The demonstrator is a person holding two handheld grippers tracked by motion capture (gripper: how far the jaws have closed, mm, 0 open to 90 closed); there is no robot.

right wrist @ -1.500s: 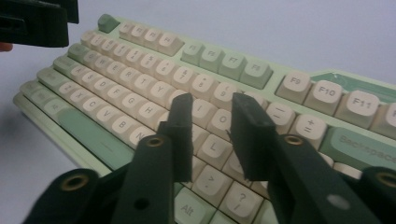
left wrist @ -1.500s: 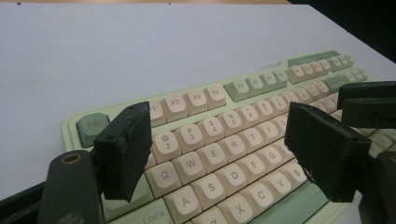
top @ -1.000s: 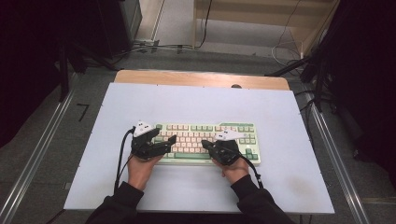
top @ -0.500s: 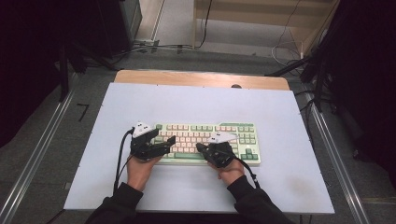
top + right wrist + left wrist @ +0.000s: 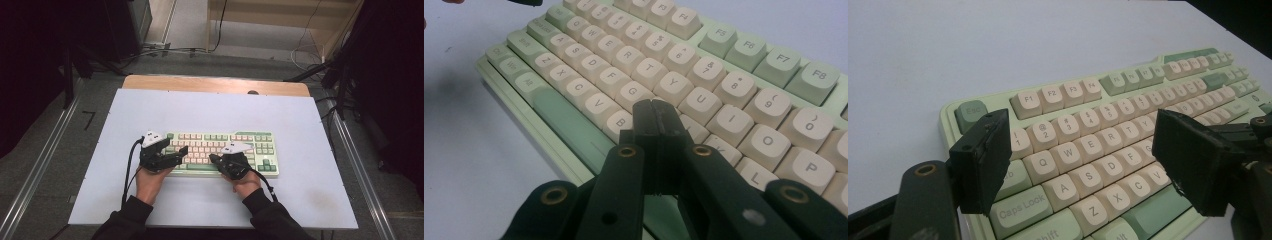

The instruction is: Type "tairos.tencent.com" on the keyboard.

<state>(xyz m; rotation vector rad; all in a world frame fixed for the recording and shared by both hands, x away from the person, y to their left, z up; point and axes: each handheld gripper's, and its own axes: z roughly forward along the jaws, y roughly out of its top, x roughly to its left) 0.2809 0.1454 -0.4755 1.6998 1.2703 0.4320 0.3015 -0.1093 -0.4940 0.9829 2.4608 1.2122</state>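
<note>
A pale green keyboard (image 5: 250, 142) with cream keys lies on the white table (image 5: 210, 110), near the front. My left gripper (image 5: 176, 148) hovers over the keyboard's left end, open. In the left gripper view its jaws (image 5: 1080, 125) stand wide apart above the letter keys of the keyboard (image 5: 1128, 107), with nothing between them. My right gripper (image 5: 212, 158) is over the keyboard's middle, shut. In the right gripper view its closed tips (image 5: 655, 107) sit over the keys around B and H of the keyboard (image 5: 734, 65). Whether they press a key I cannot tell.
A wooden strip (image 5: 215, 84) runs along the table's far edge. Metal rails (image 5: 45, 165) flank the table on both sides. Cables (image 5: 165, 50) lie on the floor beyond. White table surface stretches behind and to both sides of the keyboard.
My right gripper has shifted slightly to the left along the keyboard. The left gripper has stayed where it was.
</note>
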